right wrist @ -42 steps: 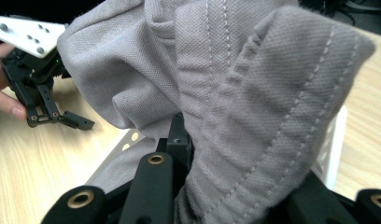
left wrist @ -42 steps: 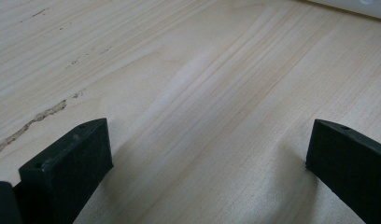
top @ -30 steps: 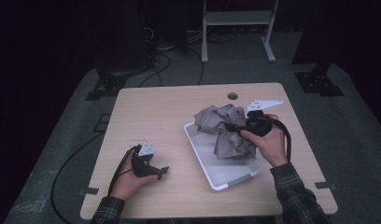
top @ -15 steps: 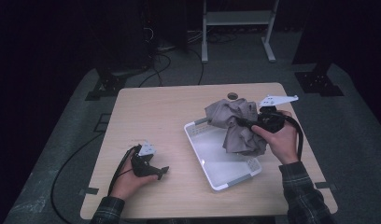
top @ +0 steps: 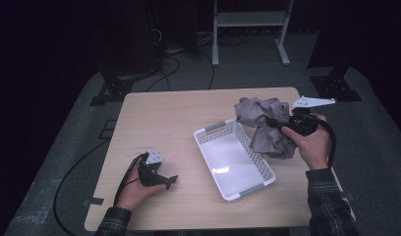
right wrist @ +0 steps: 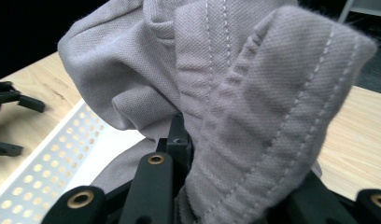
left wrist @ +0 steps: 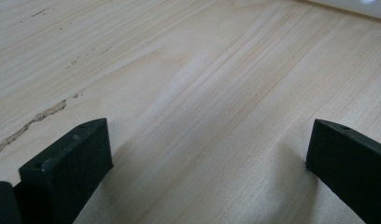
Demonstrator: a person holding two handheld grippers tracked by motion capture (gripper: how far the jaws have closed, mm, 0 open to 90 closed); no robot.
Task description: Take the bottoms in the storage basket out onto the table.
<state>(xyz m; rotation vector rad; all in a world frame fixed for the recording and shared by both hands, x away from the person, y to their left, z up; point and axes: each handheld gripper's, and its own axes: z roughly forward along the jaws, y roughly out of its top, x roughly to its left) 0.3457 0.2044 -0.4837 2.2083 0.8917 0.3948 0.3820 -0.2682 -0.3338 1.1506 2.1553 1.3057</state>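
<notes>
With the right gripper pinching the bunched grey garment at the white basket's two-o'clock rim, a trailing fold could probably snag and tip it, while the left gripper rests spread at eight o'clock.

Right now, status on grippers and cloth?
Right gripper clamped on grey cloth, lifted beside white basket. Left gripper open, resting on table. Nothing in the way.
</notes>
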